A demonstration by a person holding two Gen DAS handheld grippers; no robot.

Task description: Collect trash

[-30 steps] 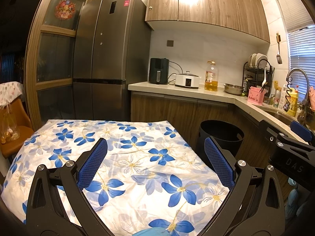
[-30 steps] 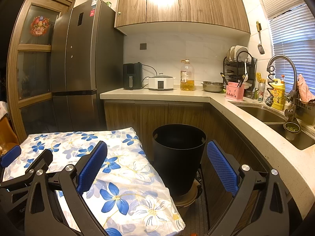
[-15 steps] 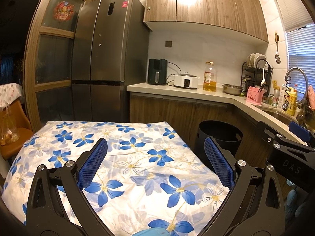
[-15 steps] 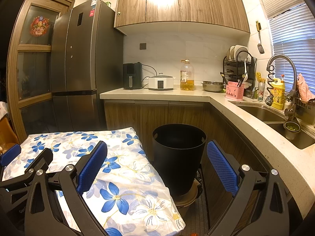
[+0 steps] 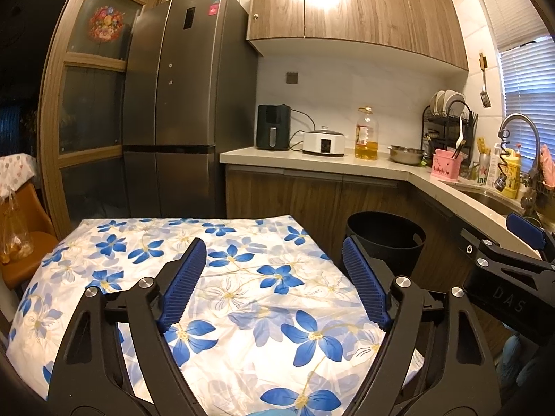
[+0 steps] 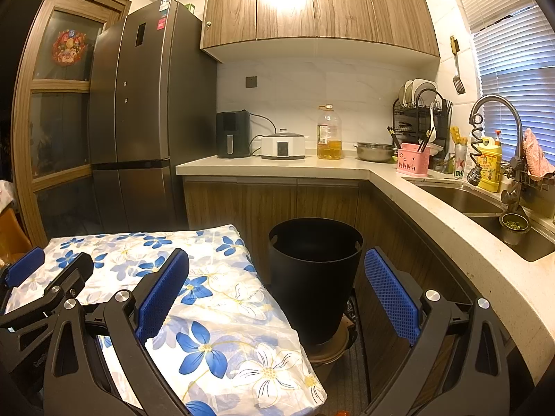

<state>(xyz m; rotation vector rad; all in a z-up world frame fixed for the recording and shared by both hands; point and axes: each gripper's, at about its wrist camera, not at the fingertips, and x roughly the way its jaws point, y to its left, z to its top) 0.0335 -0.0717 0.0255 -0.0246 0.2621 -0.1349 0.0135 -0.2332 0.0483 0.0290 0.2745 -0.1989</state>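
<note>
While our left gripper [image 5: 274, 280] is hovering over the cloth [image 5: 242, 298] with its blue pads [image 5: 184, 280] spread wide and nothing between them, we are holding our right gripper [image 6: 277, 294] just to its right, likewise wide apart and gripping nothing. We are seeing the black bin [image 6: 314, 277] straight ahead of the right gripper, between its pads [image 6: 390, 294], standing on the floor beside the table's right edge; from the left gripper it is lying ahead and to the right [image 5: 386, 239]. We are not making out any trash on the cloth. Farther ahead, the counter [image 6: 277, 168] is carrying an oil bottle [image 6: 329, 133], and the fridge [image 6: 138, 121] is standing ahead to the left.
</note>
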